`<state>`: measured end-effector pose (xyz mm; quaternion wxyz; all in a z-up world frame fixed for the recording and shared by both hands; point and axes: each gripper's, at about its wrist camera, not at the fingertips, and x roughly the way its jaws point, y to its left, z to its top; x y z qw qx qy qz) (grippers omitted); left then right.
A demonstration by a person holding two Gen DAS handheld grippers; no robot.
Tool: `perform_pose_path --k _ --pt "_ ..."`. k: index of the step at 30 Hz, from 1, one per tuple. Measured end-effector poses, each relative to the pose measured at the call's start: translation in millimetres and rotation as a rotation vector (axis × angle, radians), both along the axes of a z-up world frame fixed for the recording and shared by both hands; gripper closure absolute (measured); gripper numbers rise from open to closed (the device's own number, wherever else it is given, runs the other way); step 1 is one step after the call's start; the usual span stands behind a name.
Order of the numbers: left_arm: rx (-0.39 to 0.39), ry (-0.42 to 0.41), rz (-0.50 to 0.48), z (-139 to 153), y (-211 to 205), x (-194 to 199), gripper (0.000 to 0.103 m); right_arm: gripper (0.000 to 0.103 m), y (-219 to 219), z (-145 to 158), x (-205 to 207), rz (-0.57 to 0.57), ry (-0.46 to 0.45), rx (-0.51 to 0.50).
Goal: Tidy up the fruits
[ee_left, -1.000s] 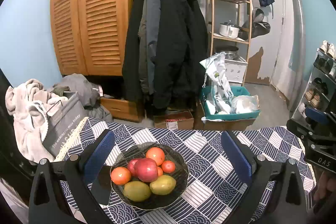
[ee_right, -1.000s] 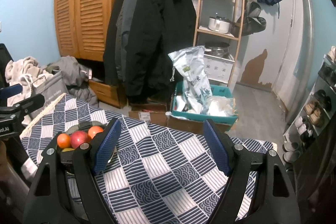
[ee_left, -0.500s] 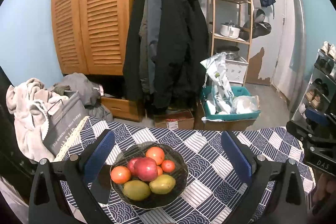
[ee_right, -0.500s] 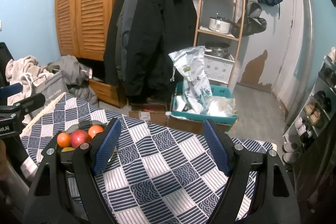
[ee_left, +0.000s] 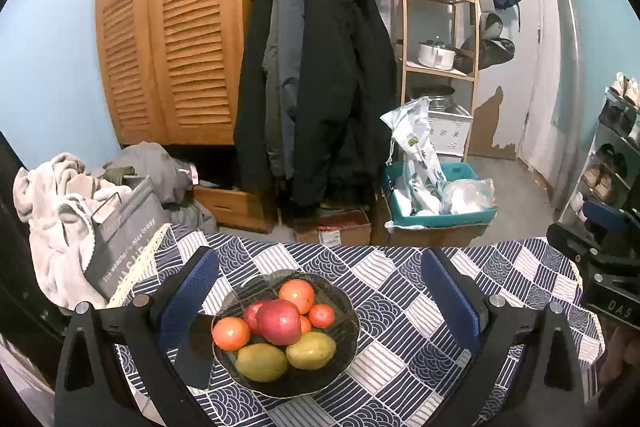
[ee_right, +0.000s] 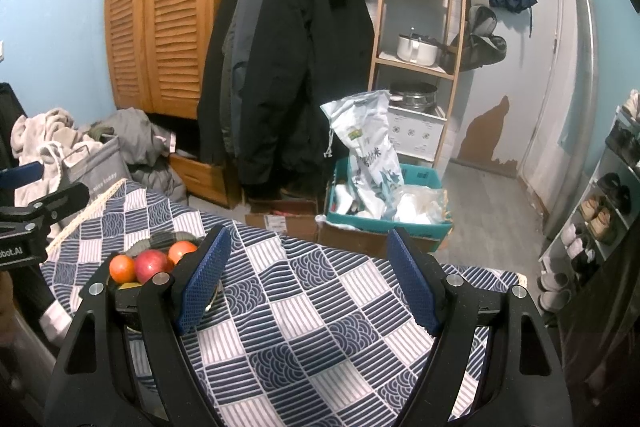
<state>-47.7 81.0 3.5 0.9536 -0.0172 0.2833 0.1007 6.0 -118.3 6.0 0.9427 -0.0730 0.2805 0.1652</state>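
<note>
Fruits [ee_left: 280,327] piled in a dark glass bowl [ee_left: 344,347] on the checked tablecloth [ee_left: 400,307]: red apple [ee_left: 279,321] on top, orange ones around it, two yellow-green mangoes [ee_left: 286,357] at the near rim.

Left wrist view: left gripper [ee_left: 318,303] hangs above the bowl, jaws wide, nothing between them; the bowl sits between the blue pads, nearer the left one. Right gripper's tip shows at the right edge.

Right wrist view: right gripper [ee_right: 306,277] also spread wide and empty, over bare cloth. Bowl mostly hidden behind its left finger; three fruits peek out.

Judgement: all fruit already in the bowl, which fits sorted-and-done or a heap awaiting sorting. Any pick from this pile: take the topmost piece, close gently across its widest part, lift straight so neighbours don't roll.
</note>
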Motion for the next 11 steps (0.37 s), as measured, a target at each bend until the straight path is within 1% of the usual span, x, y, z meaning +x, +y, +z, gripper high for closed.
perform_pose_path --k 11 --pt "-0.003 0.005 -0.003 0.5 -1.2 0.5 0.001 0.024 0.0 -0.2 -0.3 -0.001 -0.001 0.0"
